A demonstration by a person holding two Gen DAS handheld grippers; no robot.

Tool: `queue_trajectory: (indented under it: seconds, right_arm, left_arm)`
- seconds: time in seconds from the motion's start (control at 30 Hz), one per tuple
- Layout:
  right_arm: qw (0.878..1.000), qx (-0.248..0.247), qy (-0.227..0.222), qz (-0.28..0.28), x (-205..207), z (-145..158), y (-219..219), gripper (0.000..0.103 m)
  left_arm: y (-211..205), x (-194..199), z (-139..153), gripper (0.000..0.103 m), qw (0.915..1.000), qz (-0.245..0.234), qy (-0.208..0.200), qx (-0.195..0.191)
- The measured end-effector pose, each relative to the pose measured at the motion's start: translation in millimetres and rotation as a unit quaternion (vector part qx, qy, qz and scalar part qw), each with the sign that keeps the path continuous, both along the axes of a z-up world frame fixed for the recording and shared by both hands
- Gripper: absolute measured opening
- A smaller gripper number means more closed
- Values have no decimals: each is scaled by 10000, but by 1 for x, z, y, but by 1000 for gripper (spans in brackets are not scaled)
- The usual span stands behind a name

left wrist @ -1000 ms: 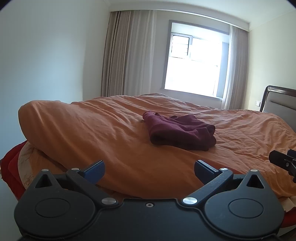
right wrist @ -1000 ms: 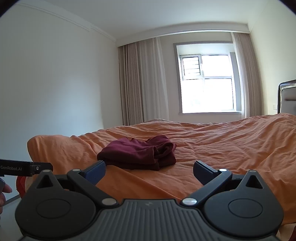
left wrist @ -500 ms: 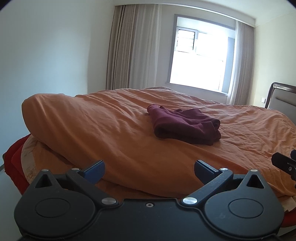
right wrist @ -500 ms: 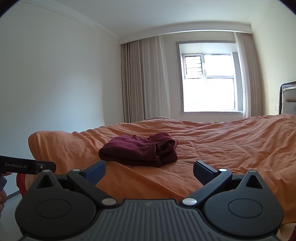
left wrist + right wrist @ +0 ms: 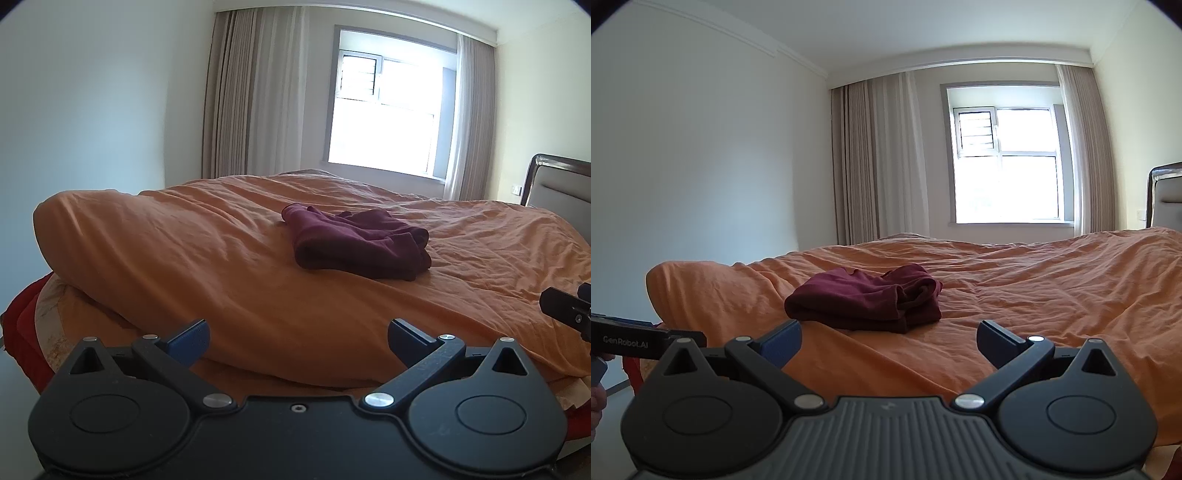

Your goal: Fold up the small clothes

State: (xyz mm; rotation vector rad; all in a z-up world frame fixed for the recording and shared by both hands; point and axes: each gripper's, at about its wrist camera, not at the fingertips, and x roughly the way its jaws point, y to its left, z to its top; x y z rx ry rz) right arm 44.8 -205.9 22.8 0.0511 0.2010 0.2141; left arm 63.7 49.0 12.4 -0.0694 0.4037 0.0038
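Risk of undoing a bundle that may already be done: maroon garment (image 5: pixel 360 242) lying mid-frame on the orange duvet (image 5: pixel 221 280), doubled over into a thick, layered bundle with a rumpled right end, well beyond both grippers. Fits equally a fold just completed or a loose heap awaiting one; not settled from here. Left gripper (image 5: pixel 297 338) wide open at bottom centre, holding nothing; right gripper (image 5: pixel 888 338) likewise spread wide and empty. Soft, puffy, creased duvet underneath, so likely to sink under any press, drag along with the cloth, or get pinched together with it. Thick stacked layers liable to slip apart if caught by one edge only. Bright window (image 5: pixel 1004 166) upper right, pale curtains (image 5: pixel 879 158) centre, bare wall at left, headboard (image 5: pixel 557 188) at right edge.
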Motion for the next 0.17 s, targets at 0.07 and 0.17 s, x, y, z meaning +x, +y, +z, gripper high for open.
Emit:
queue_trajectory:
  seconds: [0.07,0.17]
  right_arm:
    - [10000,3,3,16,0,0,0,103]
    - [10000,13,9,41,0,1,1,103]
  left_arm:
    - [0,0,1,102,10000,4,-8,16]
    - [0,0,2,102,10000,14,-31,33]
